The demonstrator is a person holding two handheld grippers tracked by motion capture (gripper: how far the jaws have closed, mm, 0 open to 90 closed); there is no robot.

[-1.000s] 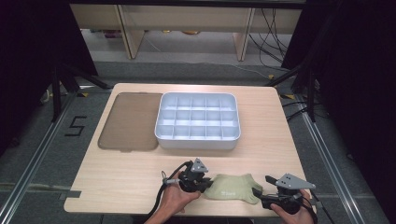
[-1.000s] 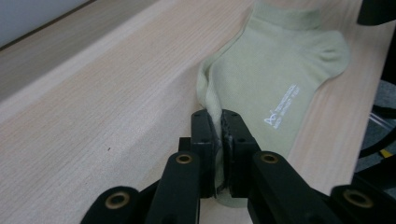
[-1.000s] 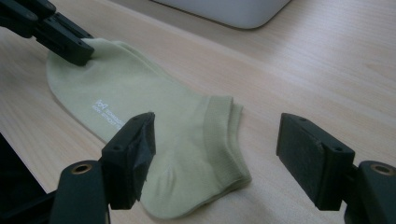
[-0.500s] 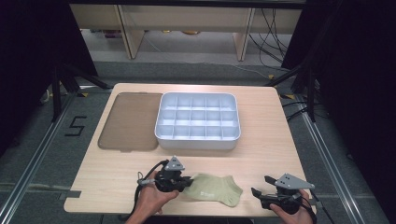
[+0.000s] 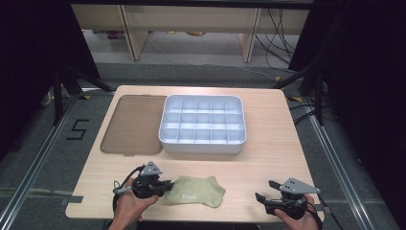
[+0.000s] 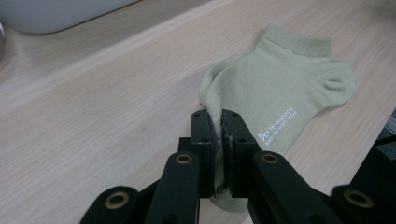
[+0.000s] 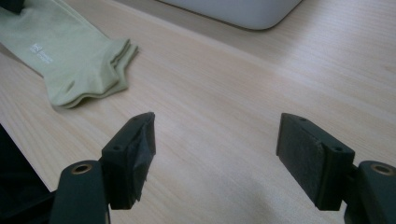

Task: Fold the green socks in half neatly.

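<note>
Left gripper view: left tongs (image 6: 221, 140) pinch the sock (image 6: 285, 84); right tongs (image 7: 215, 158) gape, well apart.

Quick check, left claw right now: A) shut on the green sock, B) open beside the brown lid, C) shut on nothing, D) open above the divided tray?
A: in the left gripper view the left claw has its jaws pinched together on a fold of the green sock, which lies flat on the table near its front edge.
</note>
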